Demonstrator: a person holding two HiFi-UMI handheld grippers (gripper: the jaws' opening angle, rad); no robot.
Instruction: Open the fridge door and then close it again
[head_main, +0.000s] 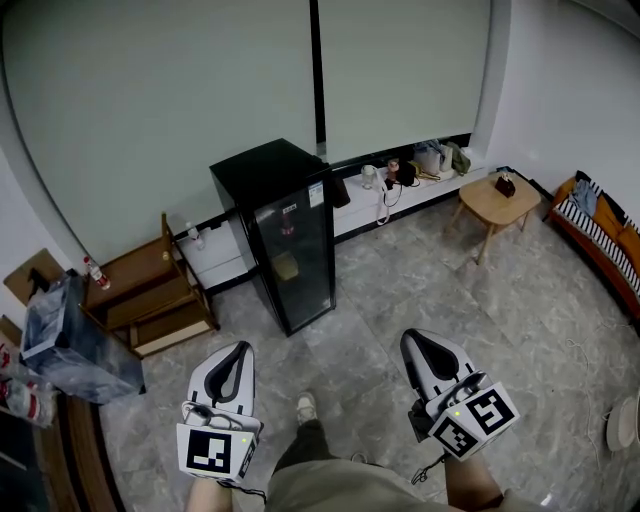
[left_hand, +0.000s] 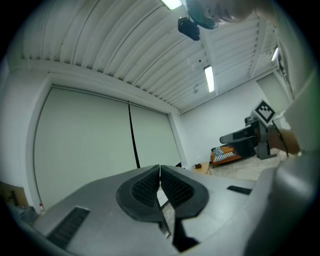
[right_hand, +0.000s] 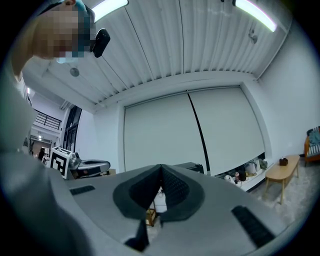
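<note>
A black fridge (head_main: 279, 230) with a glass door stands against the far wall, its door closed. In the head view my left gripper (head_main: 234, 351) and right gripper (head_main: 415, 343) are held low in front of me, both well short of the fridge, with grey floor between. Both are shut with nothing between their jaws. In the left gripper view the left gripper (left_hand: 160, 169) points level towards the wall. The right gripper (right_hand: 161, 168) hides most of the fridge (right_hand: 192, 166) in the right gripper view.
A wooden shelf unit (head_main: 150, 293) stands left of the fridge, with a blue bin (head_main: 70, 340) in front of it. A low white ledge (head_main: 390, 195) with clutter runs right of the fridge. A small wooden table (head_main: 497, 203) and a sofa (head_main: 602, 232) stand at the right.
</note>
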